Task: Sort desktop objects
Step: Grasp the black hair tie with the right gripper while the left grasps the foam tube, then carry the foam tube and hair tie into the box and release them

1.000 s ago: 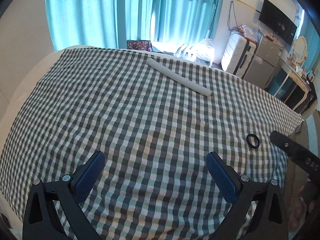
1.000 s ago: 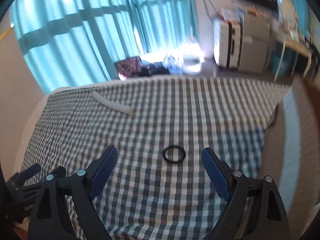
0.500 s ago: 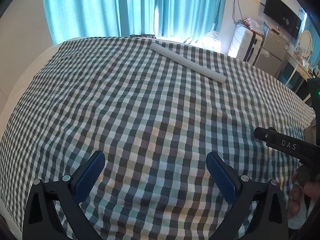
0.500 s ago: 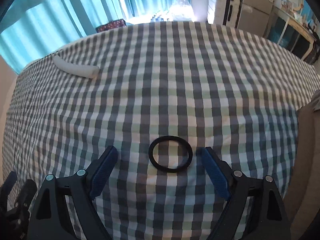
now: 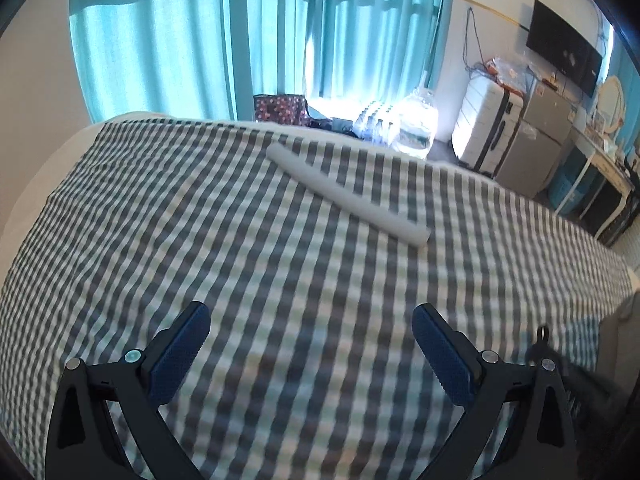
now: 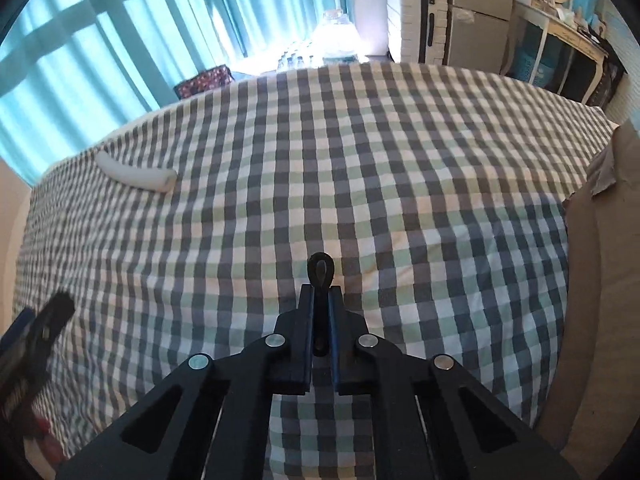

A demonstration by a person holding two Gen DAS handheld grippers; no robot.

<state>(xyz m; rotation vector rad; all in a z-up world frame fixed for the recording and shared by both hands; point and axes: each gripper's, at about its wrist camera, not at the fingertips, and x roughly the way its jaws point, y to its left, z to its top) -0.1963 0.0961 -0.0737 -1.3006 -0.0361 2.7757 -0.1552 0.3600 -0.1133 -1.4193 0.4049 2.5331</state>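
The right gripper (image 6: pixel 320 300) is pinching a black ring (image 6: pixel 320 270) edge-on between its closed blue pads, the ring's loop poking out past the fingertips above the checkered tablecloth (image 6: pixel 400 184). The left gripper (image 5: pixel 310 344) is hanging wide apart over the cloth, gripping nothing. A white foam tube (image 5: pixel 344 194) is lying near the far edge, well apart from both.

Sunlit teal curtains (image 5: pixel 224 36) cover the window; a white suitcase (image 5: pixel 486 128) stands beside a grey fridge (image 5: pixel 536 140).
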